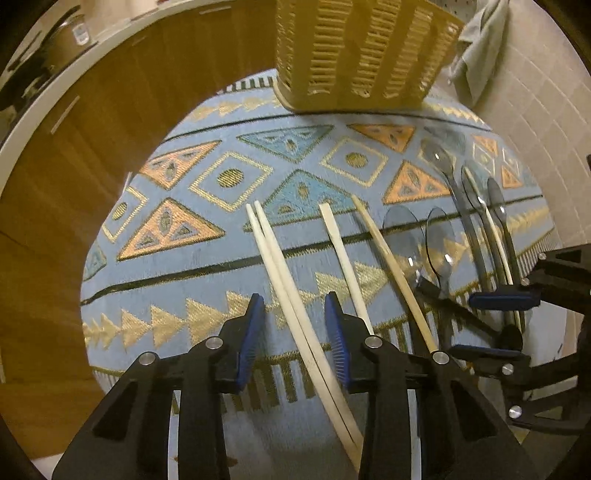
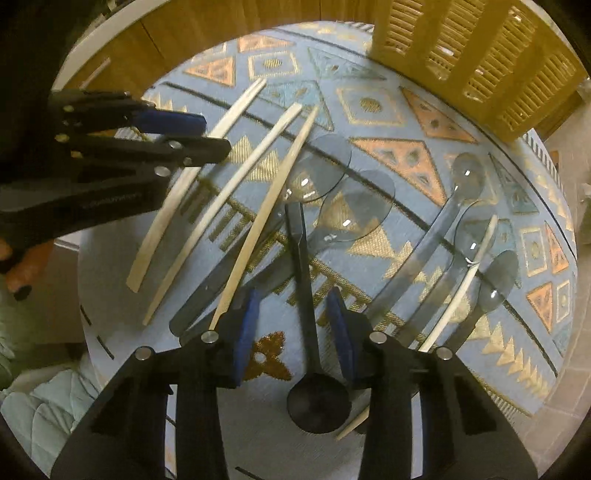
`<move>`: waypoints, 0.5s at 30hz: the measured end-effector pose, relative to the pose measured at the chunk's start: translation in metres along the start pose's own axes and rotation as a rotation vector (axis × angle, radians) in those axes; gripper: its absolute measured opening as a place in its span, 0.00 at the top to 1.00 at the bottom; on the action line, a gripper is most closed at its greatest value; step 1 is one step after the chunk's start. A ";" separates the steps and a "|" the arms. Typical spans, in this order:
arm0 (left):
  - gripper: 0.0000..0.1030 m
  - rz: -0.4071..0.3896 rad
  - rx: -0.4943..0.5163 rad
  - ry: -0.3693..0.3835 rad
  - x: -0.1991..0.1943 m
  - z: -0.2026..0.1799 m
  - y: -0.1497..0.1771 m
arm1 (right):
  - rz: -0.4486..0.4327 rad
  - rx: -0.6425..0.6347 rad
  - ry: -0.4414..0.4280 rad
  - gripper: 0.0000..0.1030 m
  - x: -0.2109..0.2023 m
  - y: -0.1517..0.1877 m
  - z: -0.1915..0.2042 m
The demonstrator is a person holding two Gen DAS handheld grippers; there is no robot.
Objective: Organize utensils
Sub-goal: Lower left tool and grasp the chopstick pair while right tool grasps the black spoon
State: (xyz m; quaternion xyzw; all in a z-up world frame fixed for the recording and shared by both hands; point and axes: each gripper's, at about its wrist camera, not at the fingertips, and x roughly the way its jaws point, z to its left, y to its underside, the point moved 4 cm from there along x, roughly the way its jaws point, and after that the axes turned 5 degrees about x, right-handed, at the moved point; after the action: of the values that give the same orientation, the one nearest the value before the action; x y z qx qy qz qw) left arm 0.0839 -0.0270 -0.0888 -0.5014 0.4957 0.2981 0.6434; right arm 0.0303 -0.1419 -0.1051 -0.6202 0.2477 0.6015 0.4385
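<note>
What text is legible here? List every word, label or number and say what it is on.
No text can be read.
Left gripper: raised lettering on its black body, too blurred to read.
Pot at the far left: pale label, too small to read.
Basket and tablecloth: no writing.

Wooden cabinet fronts [image 1: 92, 155] beneath a white countertop [image 1: 44, 99], pale tiled wall [image 1: 535, 110], warm dim light

Dim, warm yellowish indoor light fills both fisheye views, edges bowed and vignetted black. Fine detail smears softly, while small white glints dot the clear plastic spoons [image 2: 356, 206].
</note>
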 end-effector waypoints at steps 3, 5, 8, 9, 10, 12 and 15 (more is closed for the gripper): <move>0.70 0.035 -0.004 0.034 -0.001 0.001 0.001 | 0.024 -0.023 0.022 0.70 0.000 -0.002 0.003; 0.71 0.050 -0.006 0.042 -0.001 0.002 0.001 | 0.049 -0.031 0.023 0.75 0.004 -0.001 0.004; 0.72 0.074 -0.003 0.030 0.001 0.002 -0.002 | 0.055 -0.054 0.038 0.78 0.006 -0.005 0.005; 0.72 0.084 0.007 0.012 0.002 0.000 -0.003 | 0.057 -0.054 0.037 0.81 0.006 -0.005 0.005; 0.72 0.092 0.024 -0.010 0.002 -0.004 -0.004 | 0.058 -0.055 0.042 0.86 0.007 -0.006 0.006; 0.80 0.104 0.072 -0.078 0.004 -0.012 -0.006 | 0.059 -0.056 0.045 0.95 0.006 -0.003 0.003; 0.89 0.103 0.094 -0.084 0.004 -0.019 -0.010 | 0.055 -0.045 0.021 0.95 0.003 -0.003 0.002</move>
State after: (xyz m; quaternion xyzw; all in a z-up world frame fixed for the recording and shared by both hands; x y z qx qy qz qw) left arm 0.0872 -0.0486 -0.0896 -0.4317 0.5067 0.3280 0.6703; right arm 0.0323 -0.1380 -0.1071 -0.6291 0.2555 0.6123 0.4050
